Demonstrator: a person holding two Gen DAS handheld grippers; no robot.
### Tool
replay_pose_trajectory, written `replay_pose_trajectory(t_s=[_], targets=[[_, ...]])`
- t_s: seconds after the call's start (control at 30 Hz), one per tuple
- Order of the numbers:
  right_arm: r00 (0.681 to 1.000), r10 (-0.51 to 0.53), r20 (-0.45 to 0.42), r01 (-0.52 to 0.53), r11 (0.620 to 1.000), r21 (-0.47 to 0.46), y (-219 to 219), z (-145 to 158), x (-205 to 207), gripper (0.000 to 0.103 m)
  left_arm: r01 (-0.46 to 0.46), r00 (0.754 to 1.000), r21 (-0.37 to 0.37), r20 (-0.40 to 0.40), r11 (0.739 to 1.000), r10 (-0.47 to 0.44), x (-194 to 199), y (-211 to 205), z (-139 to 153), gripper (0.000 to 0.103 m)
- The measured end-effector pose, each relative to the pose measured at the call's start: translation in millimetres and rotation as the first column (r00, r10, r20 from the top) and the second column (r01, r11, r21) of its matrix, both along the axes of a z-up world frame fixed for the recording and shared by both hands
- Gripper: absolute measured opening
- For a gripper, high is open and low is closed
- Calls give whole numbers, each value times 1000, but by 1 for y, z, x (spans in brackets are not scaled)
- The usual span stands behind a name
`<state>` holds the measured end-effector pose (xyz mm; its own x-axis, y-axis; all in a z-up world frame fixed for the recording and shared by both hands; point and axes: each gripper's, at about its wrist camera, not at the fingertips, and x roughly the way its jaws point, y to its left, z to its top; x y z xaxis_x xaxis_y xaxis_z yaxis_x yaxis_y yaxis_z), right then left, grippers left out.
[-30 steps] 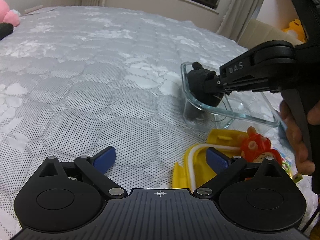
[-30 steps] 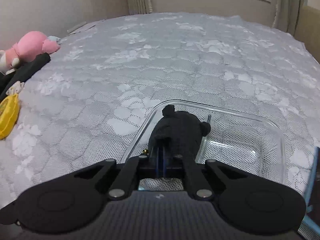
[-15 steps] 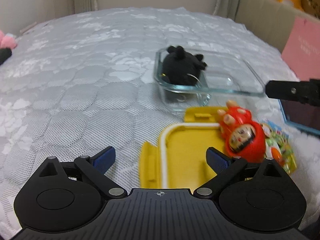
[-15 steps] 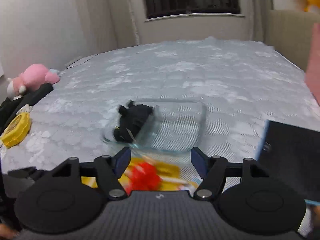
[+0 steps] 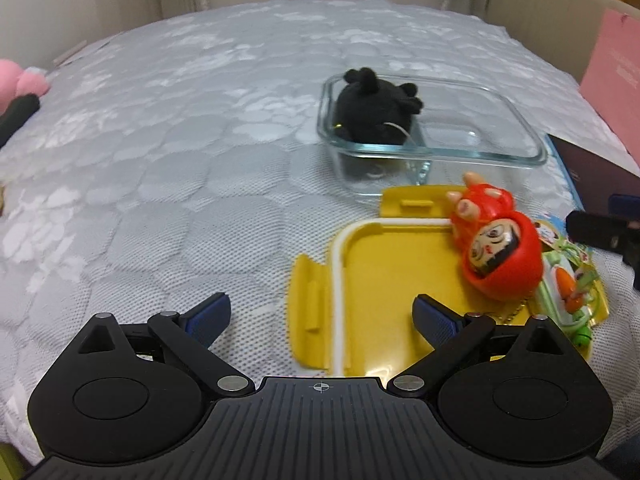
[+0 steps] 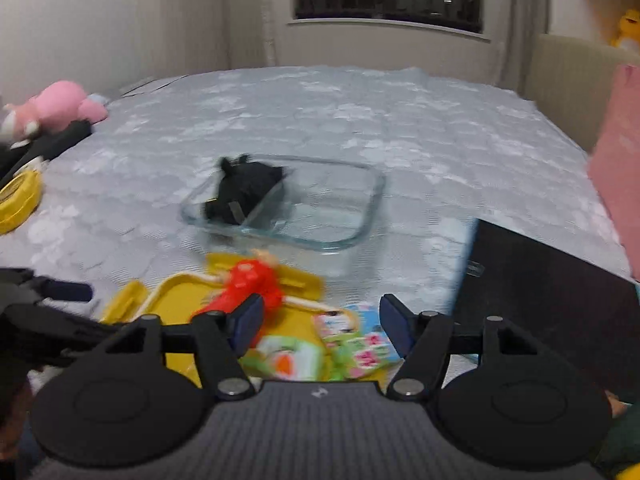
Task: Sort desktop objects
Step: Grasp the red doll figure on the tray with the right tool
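Note:
A black plush toy lies in the left end of a clear glass dish on the bed; both also show in the right wrist view, the toy in the dish. In front of the dish lies a yellow lid with a red daruma doll on its right side. Colourful small packets lie to its right. My left gripper is open and empty above the lid's left edge. My right gripper is open and empty above the packets.
A dark book and a pink box lie on the right. A pink plush and a yellow round object lie at the bed's left edge. The grey patterned bedspread spreads to the left.
My right gripper let go of the black plush in the dish, opened and pulled back toward me. My left gripper turned right, so the lid and doll came into view.

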<state>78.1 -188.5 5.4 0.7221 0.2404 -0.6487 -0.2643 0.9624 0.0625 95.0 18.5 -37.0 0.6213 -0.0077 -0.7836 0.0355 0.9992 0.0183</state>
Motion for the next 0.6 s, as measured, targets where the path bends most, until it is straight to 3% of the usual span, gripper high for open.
replay_pose_trajectory(t_s=[0.3,0.43,0.6], targets=[[991,101,-82,-105,994,-40,55,-11,28,72,12,1000,-6,29,1000,-12,-10,6,8,100],[987,89,-137,-98,993,-60,60,-25,36,67,12,999,-18,31,1000,-12,-11,8,8,101],[985,57,-161,-57,998,3,48,-30,41,57,13,1000,-36,21,999,-13,-9,11,4,101]])
